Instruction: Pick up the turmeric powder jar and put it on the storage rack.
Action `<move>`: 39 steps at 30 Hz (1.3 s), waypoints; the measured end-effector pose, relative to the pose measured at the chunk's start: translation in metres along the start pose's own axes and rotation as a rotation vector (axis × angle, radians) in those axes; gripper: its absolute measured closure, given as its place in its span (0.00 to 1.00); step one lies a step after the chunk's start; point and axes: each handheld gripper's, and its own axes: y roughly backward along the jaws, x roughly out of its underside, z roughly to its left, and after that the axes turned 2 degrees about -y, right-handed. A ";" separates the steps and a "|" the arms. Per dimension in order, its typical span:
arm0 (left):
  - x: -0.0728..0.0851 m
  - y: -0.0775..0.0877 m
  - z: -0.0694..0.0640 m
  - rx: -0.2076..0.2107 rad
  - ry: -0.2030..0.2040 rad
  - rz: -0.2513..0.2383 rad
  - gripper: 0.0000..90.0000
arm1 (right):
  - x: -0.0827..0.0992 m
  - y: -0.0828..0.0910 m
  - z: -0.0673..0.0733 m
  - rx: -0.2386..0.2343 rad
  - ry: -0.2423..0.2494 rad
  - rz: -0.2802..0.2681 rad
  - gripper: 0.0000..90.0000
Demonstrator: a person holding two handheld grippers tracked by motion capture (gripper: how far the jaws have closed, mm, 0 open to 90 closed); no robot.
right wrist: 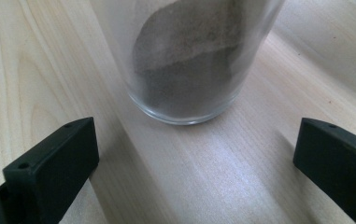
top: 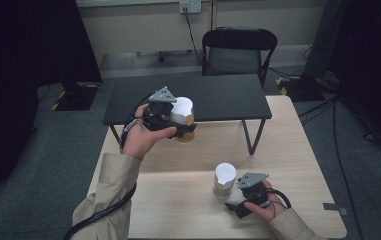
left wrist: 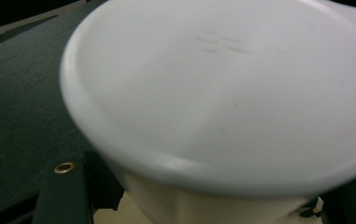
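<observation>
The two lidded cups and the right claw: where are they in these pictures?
lifted cup (top: 182,111), high view, on its white lid.
standing cup (top: 225,175), high view, on its white lid.
right claw (right wrist: 194,154), right gripper view, midway between its open jaws.

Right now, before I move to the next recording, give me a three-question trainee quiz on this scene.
1. True or false: the left hand-held gripper holds a lidded cup above the table.
2. What does the clear cup near the right hand-held gripper stand on? A black table; B wooden table; C chair.
3. How do the right hand-held gripper's jaws stand?

Key: 1 true. 2 B. 3 Open, apart from the cup.
</observation>
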 end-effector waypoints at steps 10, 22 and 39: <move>-0.017 0.009 0.004 -0.027 0.000 -0.009 0.34 | 0.000 0.000 0.000 0.000 0.000 0.000 0.00; -0.029 0.010 0.008 -0.076 0.022 -0.014 0.34 | 0.000 0.000 0.000 0.000 0.000 0.000 0.00; -0.034 0.002 0.018 -0.134 0.068 -0.003 0.34 | 0.000 0.000 0.000 0.000 0.000 0.001 0.00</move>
